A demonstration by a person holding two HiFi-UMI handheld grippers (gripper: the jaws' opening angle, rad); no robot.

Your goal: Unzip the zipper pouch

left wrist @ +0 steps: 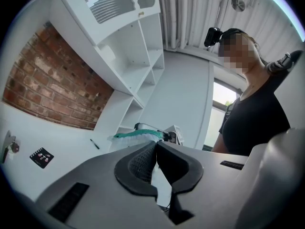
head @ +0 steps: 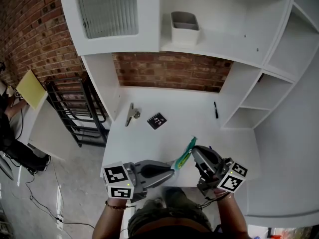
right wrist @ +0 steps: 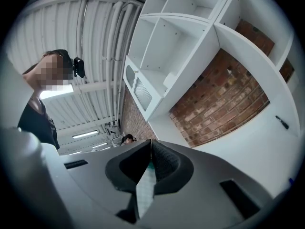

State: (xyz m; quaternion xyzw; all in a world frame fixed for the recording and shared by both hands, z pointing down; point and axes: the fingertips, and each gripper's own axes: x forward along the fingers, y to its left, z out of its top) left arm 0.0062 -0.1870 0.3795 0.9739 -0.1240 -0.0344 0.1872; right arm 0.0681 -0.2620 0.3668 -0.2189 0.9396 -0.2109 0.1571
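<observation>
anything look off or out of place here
Nothing spilled or broken. The zipper pouch hangs tilted in the air over the desk, pinched by the left gripper and the right gripper. A clip, a black card and a pen lie loose on the desk.

The white desk (head: pixel 189 108) carries a metal clip (head: pixel 131 114), a black marker card (head: pixel 156 120) and a pen (head: pixel 216 110).
</observation>
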